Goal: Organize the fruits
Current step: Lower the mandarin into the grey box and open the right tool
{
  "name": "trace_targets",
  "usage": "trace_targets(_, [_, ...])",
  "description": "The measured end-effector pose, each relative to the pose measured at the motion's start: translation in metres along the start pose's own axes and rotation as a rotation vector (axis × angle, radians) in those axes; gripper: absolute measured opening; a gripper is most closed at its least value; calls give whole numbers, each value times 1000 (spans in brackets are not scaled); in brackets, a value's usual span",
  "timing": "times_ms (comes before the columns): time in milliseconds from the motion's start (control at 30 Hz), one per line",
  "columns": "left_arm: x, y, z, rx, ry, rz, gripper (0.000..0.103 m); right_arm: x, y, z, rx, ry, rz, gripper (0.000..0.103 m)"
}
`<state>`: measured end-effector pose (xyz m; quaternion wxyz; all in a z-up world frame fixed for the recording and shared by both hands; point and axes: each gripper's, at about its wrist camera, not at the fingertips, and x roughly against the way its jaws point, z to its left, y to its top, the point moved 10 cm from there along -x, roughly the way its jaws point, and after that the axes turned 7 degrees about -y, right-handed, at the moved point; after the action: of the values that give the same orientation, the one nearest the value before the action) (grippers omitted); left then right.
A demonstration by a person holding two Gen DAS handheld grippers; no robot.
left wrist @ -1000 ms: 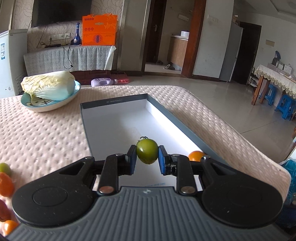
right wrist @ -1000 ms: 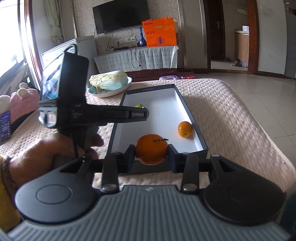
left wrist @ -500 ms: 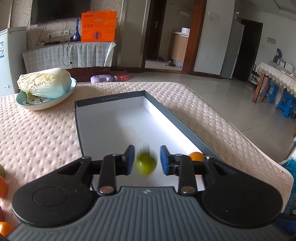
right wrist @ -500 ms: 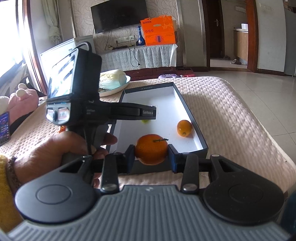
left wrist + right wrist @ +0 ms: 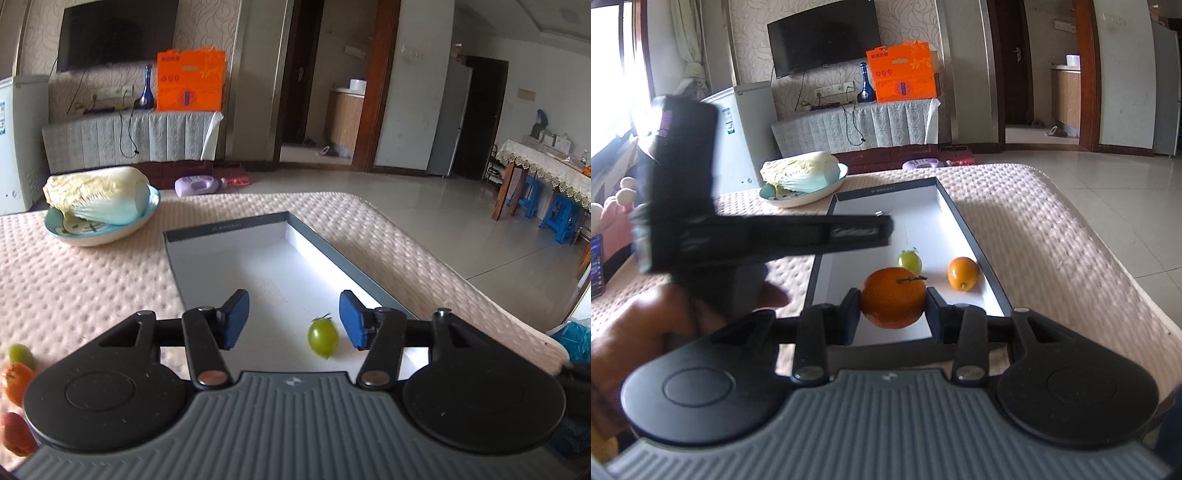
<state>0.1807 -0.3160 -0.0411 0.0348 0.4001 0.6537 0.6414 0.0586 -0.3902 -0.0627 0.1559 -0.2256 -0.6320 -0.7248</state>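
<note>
The green tomato [image 5: 323,338] lies on the white floor of the shallow tray [image 5: 229,230], near the tray's near end. It sits between the two blue pads of the left gripper [image 5: 294,319], nearer the right-hand pad [image 5: 350,317] and touching neither. The jaws of the left gripper have just been opening; they now stand well apart and grip nothing. In the right wrist view the same tomato [image 5: 909,259] lies just behind the mandarin, with the left gripper's body [image 5: 768,236] blurred above the tray's left side and the person's hand [image 5: 646,325] on its handle.

The mandarin [image 5: 893,298] is clamped between the pads of the right gripper [image 5: 893,308], both pads pressing its sides. It is held over the near end of the tray. Whether it rests on the floor or hangs clear cannot be told.

A small orange fruit [image 5: 963,273] lies on the tray floor to the right of the mandarin, close to the right wall and apart from the green tomato.

The tray rests on a dotted beige cloth [image 5: 74,280]. On the cloth at the left edge of the left wrist view lie further small fruits [image 5: 16,373], green, orange and red. Beyond the tray's far left corner stands a plate [image 5: 88,236] bearing a cabbage [image 5: 96,199].
</note>
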Motion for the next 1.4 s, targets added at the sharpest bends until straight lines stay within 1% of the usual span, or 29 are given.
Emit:
trace_targets(133, [20, -3, 12, -2, 28, 0, 60, -13, 4, -4, -15, -17, 7, 40])
trace_targets(233, [38, -7, 24, 4, 71, 11, 60, -25, 5, -6, -13, -24, 28, 41])
trace_targets(333, [64, -8, 38, 39, 112, 9, 60, -35, 9, -10, -22, -31, 41, 41])
trace_targets(433, [90, -12, 47, 70, 128, 4, 60, -42, 8, -14, -77, -28, 69, 41])
trace_targets(600, [128, -29, 45, 77, 129, 28, 60, -42, 7, 2, -54, -11, 69, 41])
trace_targets(733, [157, -54, 34, 110, 97, 56, 60, -44, 6, 9, -52, 1, 82, 41])
trace_targets(800, [163, -64, 30, 106, 106, 70, 60, -46, 5, 10, -53, -3, 91, 41])
trace_targets(933, [161, -74, 32, 106, 110, 89, 60, -46, 4, 10, -64, -3, 94, 41])
trace_targets(1033, [160, -81, 42, 117, 138, 109, 60, -47, 3, 12, -62, -4, 96, 41])
trace_targets(1200, [167, -80, 62, 139, 176, 103, 61, -55, 0, 14, -67, -15, 119, 42])
trace_targets(1333, [174, -84, 77, 133, 213, 108, 64, -58, -1, 14, -65, -43, 126, 42])
trace_targets(1367, [175, -84, 81, 132, 221, 108, 64, -58, 0, 15, -69, -41, 121, 43])
trace_targets(1400, [177, -85, 86, 131, 232, 108, 64, -57, 2, 15, -76, -39, 110, 48])
